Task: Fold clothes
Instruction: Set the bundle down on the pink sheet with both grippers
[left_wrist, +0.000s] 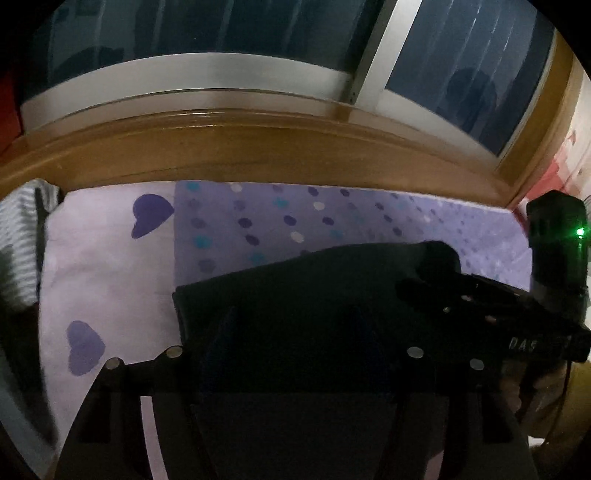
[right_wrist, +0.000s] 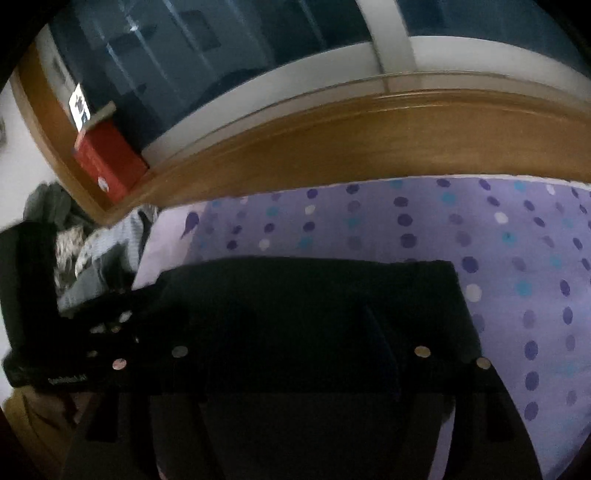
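So the dark garment sits as a squared-off slab on the bed, both grippers low over it, probably flattening. Can't tell either's jaws, too dark.

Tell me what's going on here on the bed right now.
A person is folding clothes with a handheld gripper in each hand. Both the left gripper and the right gripper sit over a dark garment lying as a flat rectangle on the purple dotted bedsheet. It is too dark to tell whether either is gripping it. More clothes are piled at the side.
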